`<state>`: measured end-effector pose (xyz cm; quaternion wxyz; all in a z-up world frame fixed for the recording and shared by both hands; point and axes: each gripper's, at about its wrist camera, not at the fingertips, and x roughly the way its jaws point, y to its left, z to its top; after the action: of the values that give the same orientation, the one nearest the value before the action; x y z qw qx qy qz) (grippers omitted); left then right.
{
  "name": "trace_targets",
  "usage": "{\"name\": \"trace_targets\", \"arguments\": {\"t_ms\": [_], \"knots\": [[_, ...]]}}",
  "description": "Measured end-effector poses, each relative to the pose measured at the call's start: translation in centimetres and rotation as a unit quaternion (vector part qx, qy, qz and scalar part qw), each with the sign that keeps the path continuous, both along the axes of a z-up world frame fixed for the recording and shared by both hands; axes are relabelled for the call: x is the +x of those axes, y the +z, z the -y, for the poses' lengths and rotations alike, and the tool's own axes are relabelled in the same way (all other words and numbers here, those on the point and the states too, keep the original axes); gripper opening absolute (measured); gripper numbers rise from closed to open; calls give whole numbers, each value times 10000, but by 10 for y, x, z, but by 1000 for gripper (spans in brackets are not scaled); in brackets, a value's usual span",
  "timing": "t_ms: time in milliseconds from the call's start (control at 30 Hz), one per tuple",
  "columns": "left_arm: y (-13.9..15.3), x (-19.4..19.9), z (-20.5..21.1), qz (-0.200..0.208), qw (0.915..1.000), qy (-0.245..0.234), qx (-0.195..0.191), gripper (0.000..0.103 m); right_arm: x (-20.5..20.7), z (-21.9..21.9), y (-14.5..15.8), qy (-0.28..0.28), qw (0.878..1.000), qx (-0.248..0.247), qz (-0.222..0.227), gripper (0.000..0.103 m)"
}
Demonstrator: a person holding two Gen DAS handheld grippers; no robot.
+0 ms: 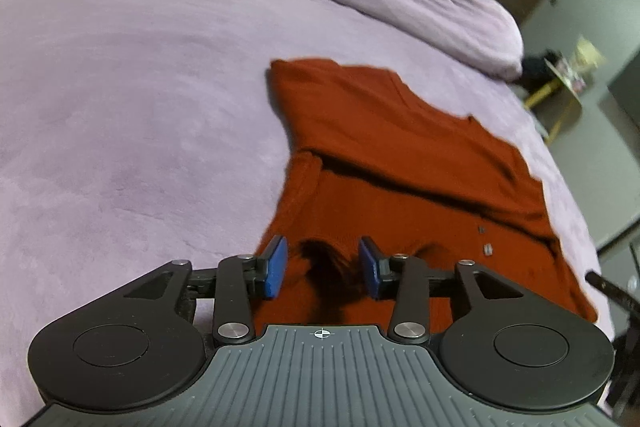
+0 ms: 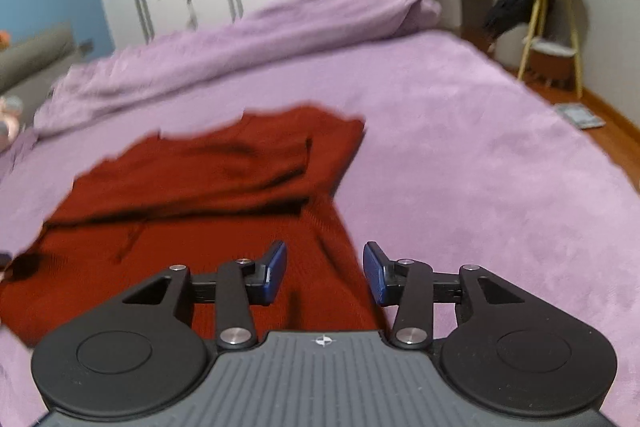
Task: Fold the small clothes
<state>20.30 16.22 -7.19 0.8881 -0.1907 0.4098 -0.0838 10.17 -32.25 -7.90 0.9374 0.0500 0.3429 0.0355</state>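
Where bedspread (image 2: 460, 155) lies, duvet (image 2: 248, 43) flanks garment (image 2: 192, 187).

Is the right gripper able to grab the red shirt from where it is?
Probably yes. The right gripper is open just above the near edge of the red shirt, which lies on the purple bedspread, and nothing sits between them.

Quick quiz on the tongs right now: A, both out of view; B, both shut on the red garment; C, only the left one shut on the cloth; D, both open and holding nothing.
D: the left tongs and right tongs both gape above the red garment, nothing pinched.
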Motion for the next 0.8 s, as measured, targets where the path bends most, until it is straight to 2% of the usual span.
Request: {"name": "trace_targets", "arguments": {"t_ms": [100,167,267,367,500,600,700,800], "knots": [[-1,4,10,-29,9992,-407,20,48,4,-5,-6,198,9996,-147,-114,42],[0,4,18,31,9976,-694,67,57,3,-8,-7,337,9993,-145,-119,42],[-2,8,26,-12,9954,-914,296,60,6,-12,-9,427,9988,-165,-196,42],[-3,12,27,-52,9958,-761,511,60,8,-14,-10,461,9984,-212,-246,42],[-1,14,17,-8,9981,-521,332,61,12,-12,-13,483,9978,-289,-359,42],[-6,18,17,-129,9972,-494,553,62,16,-11,-16,492,9975,-282,-416,41],[-13,22,18,-205,9966,-599,535,62,21,-10,-19,565,9970,-114,-520,41],[-15,26,19,-184,9969,-586,501,62,26,-13,-19,705,9958,-88,-580,35]]}}
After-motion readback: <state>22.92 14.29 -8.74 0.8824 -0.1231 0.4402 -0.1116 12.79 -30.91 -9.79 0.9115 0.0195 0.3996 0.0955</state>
